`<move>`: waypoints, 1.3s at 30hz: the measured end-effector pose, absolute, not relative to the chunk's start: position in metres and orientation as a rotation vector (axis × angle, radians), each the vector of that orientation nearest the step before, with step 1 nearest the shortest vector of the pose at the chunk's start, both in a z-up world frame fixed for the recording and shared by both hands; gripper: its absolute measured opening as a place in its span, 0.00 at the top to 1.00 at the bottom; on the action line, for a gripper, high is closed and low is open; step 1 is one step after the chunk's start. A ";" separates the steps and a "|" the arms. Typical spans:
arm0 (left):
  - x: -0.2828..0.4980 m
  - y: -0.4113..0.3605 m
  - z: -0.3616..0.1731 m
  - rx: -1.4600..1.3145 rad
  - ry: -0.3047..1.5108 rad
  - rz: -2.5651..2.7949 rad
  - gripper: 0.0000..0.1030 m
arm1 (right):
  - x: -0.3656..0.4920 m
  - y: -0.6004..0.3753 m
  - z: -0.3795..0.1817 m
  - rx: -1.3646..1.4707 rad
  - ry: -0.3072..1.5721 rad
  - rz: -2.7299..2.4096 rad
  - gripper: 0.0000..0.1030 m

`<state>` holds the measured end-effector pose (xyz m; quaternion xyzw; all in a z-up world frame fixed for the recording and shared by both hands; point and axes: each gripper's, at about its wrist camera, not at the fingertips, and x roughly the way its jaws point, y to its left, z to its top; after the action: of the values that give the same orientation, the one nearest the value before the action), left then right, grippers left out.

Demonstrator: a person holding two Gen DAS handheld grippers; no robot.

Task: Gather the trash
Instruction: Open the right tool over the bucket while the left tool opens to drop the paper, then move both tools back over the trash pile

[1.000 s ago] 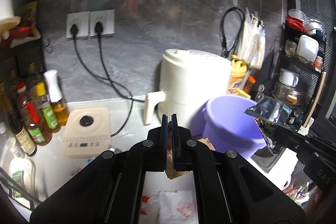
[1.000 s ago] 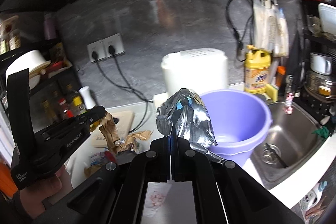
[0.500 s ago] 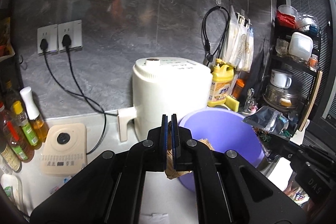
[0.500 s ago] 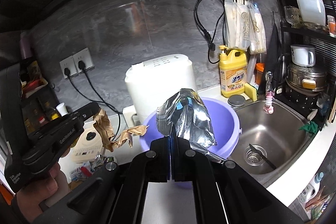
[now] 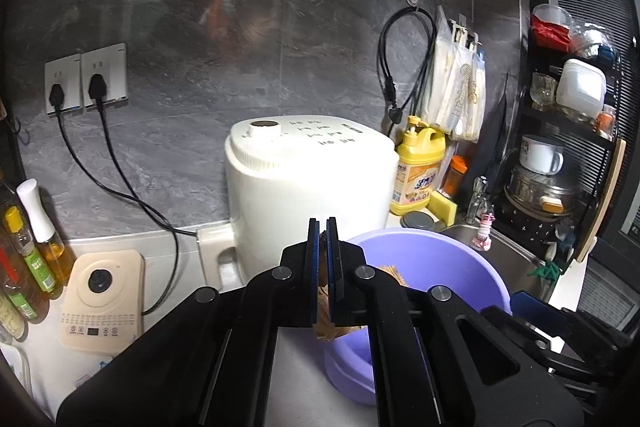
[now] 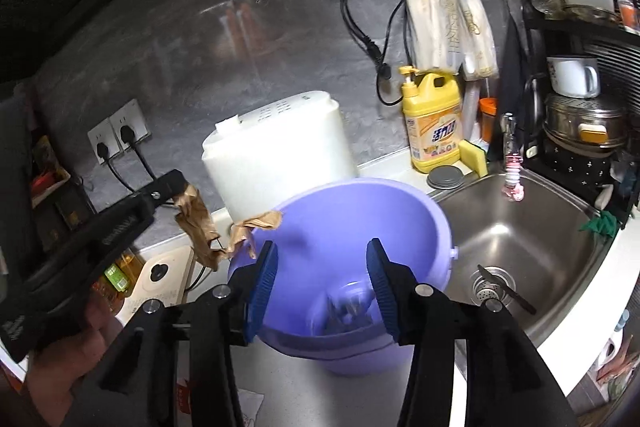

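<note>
Paper (image 6: 200, 223), brown and crumpled, hangs from your left tool (image 6: 176, 187), which is clamped tight on it; one loose end drapes over the near-left rim of the purple tub (image 6: 400, 199). In the left wrist view the same tool (image 5: 323, 267) shows its pads pressed together with a scrap of the paper (image 5: 326, 327) pinched between them, low over the tub (image 5: 440, 259).

Your right tool (image 6: 322, 281) is over the tub's near side and its jaws are opening, with nothing between the blue pads (image 6: 264, 279). A silvery foil bag (image 6: 348, 303) shows as a blur inside the tub, down near the bottom, clear of both pads.

The tub stands on the worktop (image 6: 328, 399), just left of the steel sink (image 6: 520, 235). Behind it, touching or nearly so, is a white appliance (image 6: 276, 143). Farther right at the wall stands a yellow soap bottle (image 6: 434, 123) with a sponge (image 6: 474, 157) beside it. Your hand (image 6: 76, 343) grips the left tool's handle at the near left.
</note>
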<state>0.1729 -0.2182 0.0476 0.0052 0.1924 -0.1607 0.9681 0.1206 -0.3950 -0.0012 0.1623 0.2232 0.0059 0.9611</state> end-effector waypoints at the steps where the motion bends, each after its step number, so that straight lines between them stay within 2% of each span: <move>1: 0.174 -0.223 0.046 0.013 0.392 -0.331 0.96 | 0.119 -0.397 -0.001 0.333 0.453 0.006 0.55; 10: 0.176 -0.254 0.032 0.025 0.437 -0.407 0.96 | 0.094 -0.417 -0.003 0.365 0.457 -0.098 0.55; 14: 0.178 -0.261 0.025 0.017 0.479 -0.456 0.92 | 0.087 -0.424 -0.007 0.371 0.466 -0.138 0.51; 15: 0.178 -0.260 0.024 0.012 0.488 -0.460 0.86 | 0.086 -0.424 -0.007 0.374 0.469 -0.143 0.51; 16: 0.178 -0.259 0.023 0.011 0.494 -0.459 0.69 | 0.084 -0.425 -0.008 0.378 0.470 -0.147 0.51; 18: 0.175 -0.251 0.022 -0.005 0.489 -0.447 0.47 | 0.081 -0.424 -0.008 0.375 0.470 -0.151 0.51; 21: 0.170 -0.239 0.024 -0.016 0.488 -0.431 0.45 | 0.077 -0.420 -0.005 0.369 0.458 -0.142 0.47; 23: 0.168 -0.231 0.028 -0.004 0.490 -0.413 0.40 | 0.076 -0.417 -0.004 0.369 0.451 -0.133 0.44; 26: 0.158 -0.211 0.036 -0.003 0.469 -0.369 0.23 | 0.077 -0.410 -0.003 0.365 0.451 -0.110 0.41; 28: 0.151 -0.194 0.040 -0.015 0.446 -0.328 0.15 | 0.078 -0.404 -0.001 0.358 0.452 -0.099 0.35; 31: 0.144 -0.171 0.043 -0.028 0.440 -0.266 0.14 | 0.073 -0.390 0.006 0.328 0.431 -0.085 0.22; 36: 0.132 -0.136 0.047 -0.044 0.434 -0.164 0.10 | 0.069 -0.367 0.014 0.307 0.415 -0.061 0.09; 39: 0.123 -0.116 0.050 -0.065 0.410 -0.115 0.08 | 0.066 -0.355 0.017 0.292 0.409 -0.040 0.08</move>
<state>0.1226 -0.1159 0.0498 -0.0323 0.2035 -0.0568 0.9769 0.0656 -0.3554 0.0173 0.1443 0.2025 -0.0200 0.9684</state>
